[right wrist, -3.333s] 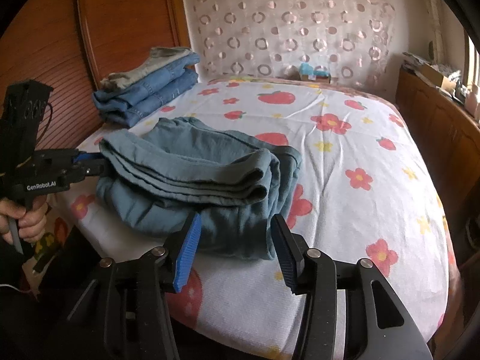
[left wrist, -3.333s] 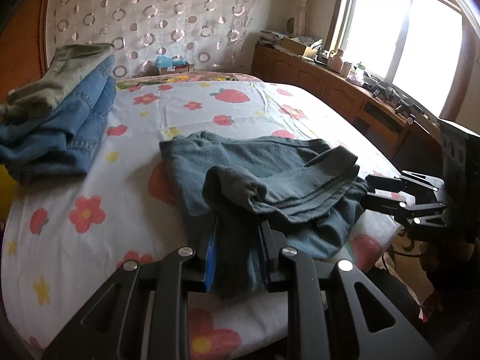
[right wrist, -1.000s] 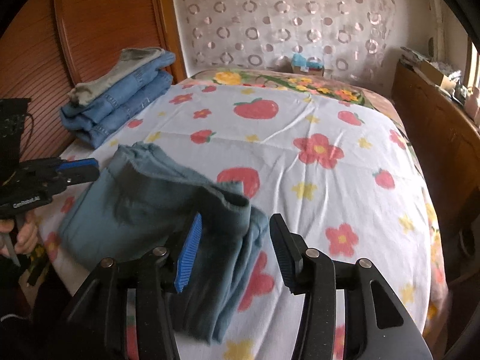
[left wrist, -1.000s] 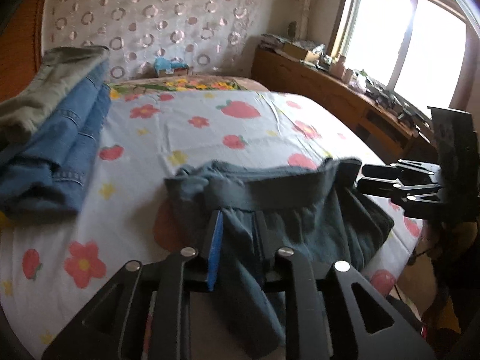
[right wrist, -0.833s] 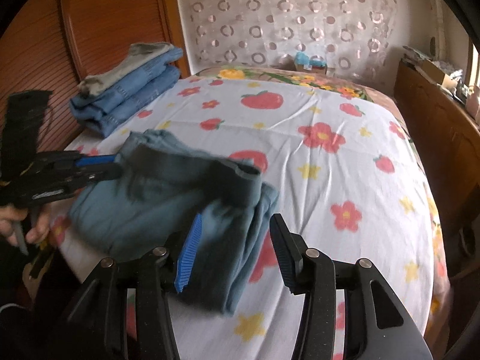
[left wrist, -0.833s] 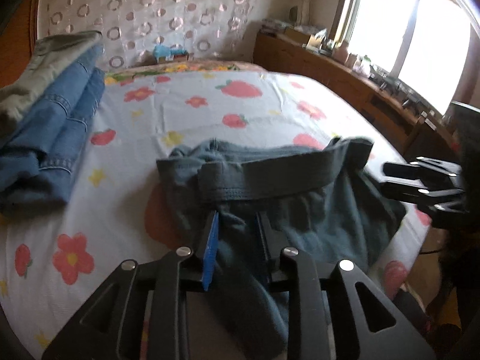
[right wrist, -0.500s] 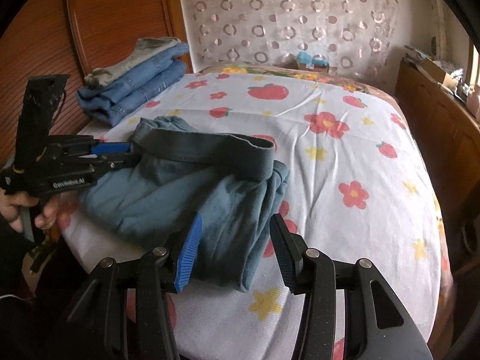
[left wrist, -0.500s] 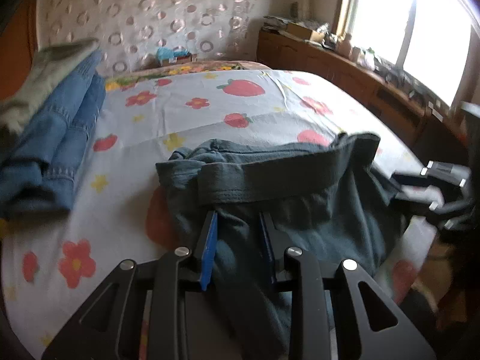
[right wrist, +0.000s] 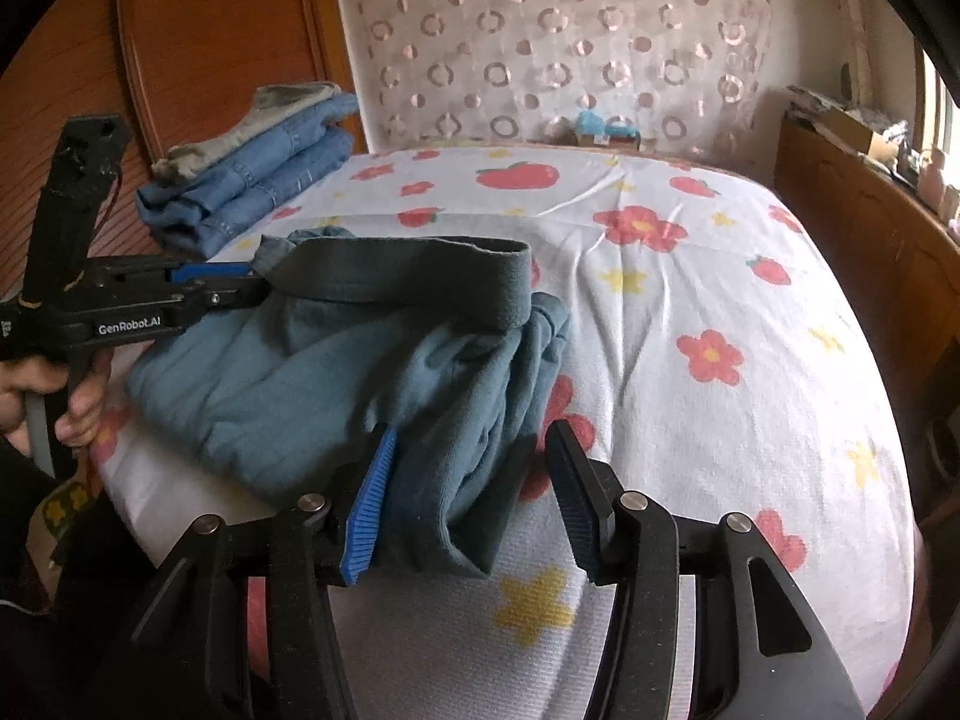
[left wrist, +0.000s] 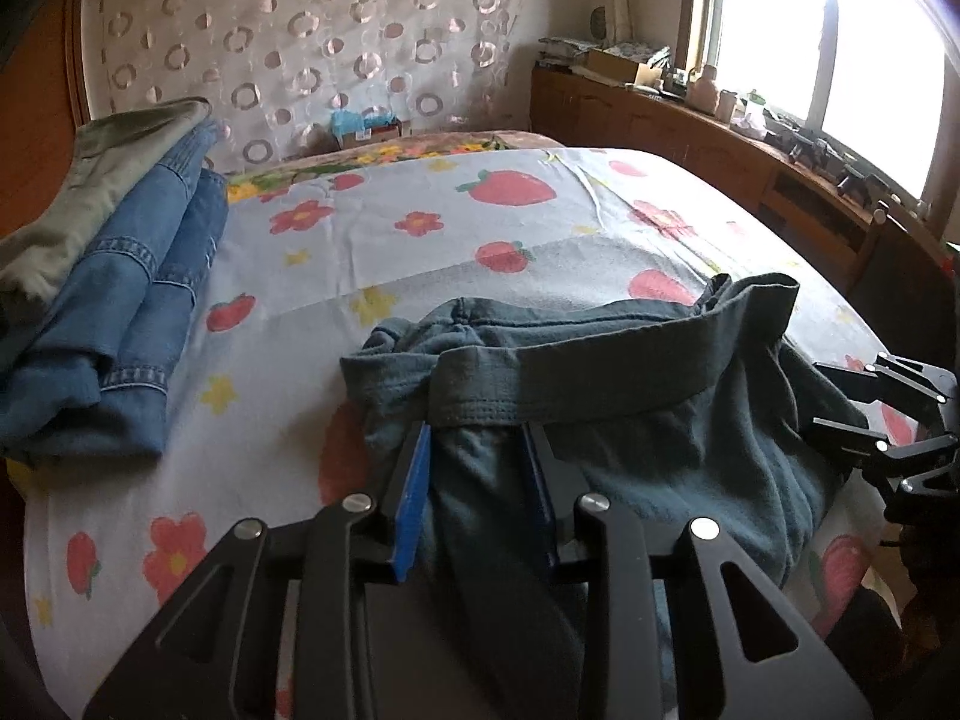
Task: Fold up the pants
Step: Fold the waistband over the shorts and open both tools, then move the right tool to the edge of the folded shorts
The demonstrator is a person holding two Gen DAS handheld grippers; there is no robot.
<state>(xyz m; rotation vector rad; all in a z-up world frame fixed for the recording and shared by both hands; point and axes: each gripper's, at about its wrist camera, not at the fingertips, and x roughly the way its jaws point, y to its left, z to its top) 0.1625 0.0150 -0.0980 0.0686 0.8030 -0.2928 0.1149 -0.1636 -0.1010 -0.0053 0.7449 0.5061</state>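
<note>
Jaws of the left gripper (left wrist: 474, 480) had just been opening, yet a bunch of the crumpled grey-blue cotton pants (left wrist: 630, 420) sat between its blue pads (left wrist: 413, 498), which looked clamped on the cloth just below the darker waistband (left wrist: 576, 378). Left of it, against the wooden headboard (right wrist: 228, 54), lay a stack of folded blue denim jeans (left wrist: 138, 300) with an olive garment on top. The pants were heaped near the near edge of the bed, on a white sheet printed with red flowers and strawberries (right wrist: 690, 300). At the pants' right end, the right gripper (right wrist: 471, 492) stood with its jaws apart, having just opened further; a fold of fabric lay between them, touching only the left pad (right wrist: 369, 510).
</note>
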